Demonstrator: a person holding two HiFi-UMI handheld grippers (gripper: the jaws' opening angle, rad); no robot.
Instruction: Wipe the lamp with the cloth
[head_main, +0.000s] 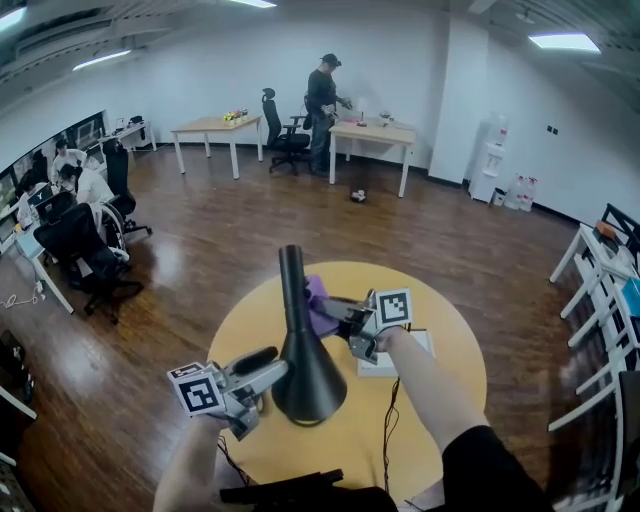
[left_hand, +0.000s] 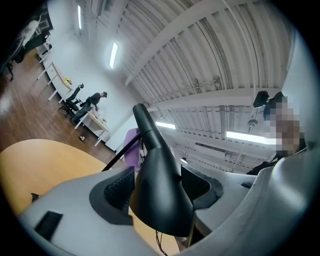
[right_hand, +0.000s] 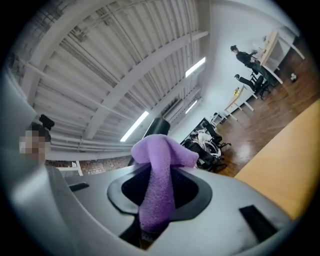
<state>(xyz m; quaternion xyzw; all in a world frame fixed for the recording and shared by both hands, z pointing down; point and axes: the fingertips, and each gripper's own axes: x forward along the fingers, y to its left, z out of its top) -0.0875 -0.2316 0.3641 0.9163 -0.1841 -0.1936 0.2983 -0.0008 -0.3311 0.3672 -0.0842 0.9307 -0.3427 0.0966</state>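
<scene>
Here, the right gripper (head_main: 338, 316) — clenched on the purple cloth (head_main: 316, 298) — meets the upright lamp (head_main: 306, 372) at its stem; the left gripper (head_main: 272, 370) straddles the cone, jaws released.

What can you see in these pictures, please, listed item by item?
table: one, yellow, round, in the foreground
lamp: one, black, standing on the table
cloth: one, purple, beside the lamp's stem
box: one, white, flat on the table
cable: one, black, trailing over the table's near side
desks: two, light wood, by the far wall
person: one, dark clothes, standing between the desks
water dispenser: one, white, far right
left gripper: one, grey, open around the lamp's base
right gripper: one, grey, shut on the cloth
</scene>
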